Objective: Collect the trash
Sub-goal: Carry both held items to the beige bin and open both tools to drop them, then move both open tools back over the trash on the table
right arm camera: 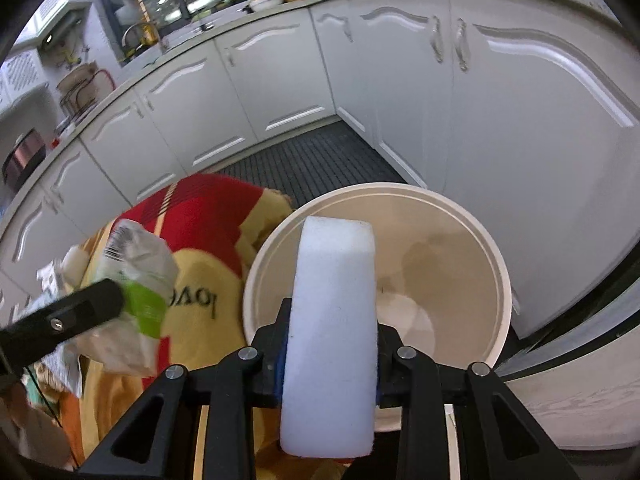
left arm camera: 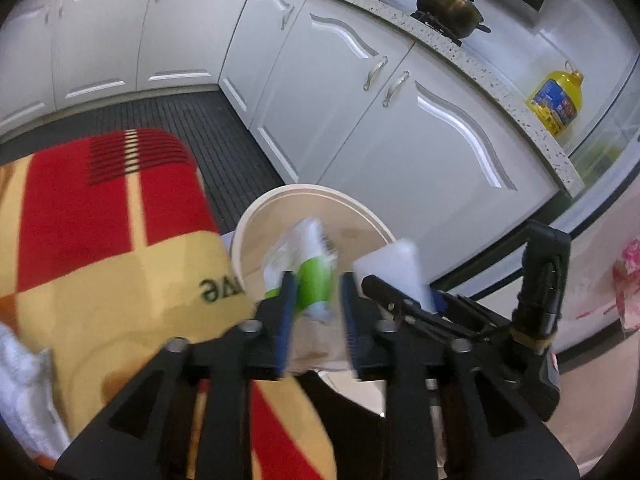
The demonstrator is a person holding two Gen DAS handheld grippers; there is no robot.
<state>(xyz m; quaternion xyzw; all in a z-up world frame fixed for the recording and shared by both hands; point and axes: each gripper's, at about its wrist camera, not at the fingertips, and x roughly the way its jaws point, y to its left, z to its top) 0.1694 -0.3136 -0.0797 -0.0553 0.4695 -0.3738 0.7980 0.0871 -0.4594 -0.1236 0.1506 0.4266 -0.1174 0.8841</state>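
My left gripper (left arm camera: 316, 312) is shut on a crumpled clear and green plastic wrapper (left arm camera: 310, 264), held just over the near rim of a cream round bin (left arm camera: 256, 220). The wrapper also shows in the right wrist view (right arm camera: 140, 280), left of the bin. My right gripper (right arm camera: 330, 344) is shut on a white foam block (right arm camera: 334, 320), held upright over the near edge of the same bin (right arm camera: 496, 256). The bin's inside looks bare. In the left wrist view the right gripper (left arm camera: 404, 300) with the foam block (left arm camera: 392, 268) is just right of my left one.
A red and yellow blanket (left arm camera: 100, 240) covers the surface left of the bin. White kitchen cabinets (left arm camera: 360, 112) stand behind, with a dark ribbed floor mat (right arm camera: 312, 160). A pot (left arm camera: 448, 4) and a yellow oil bottle (left arm camera: 556, 100) sit on the counter.
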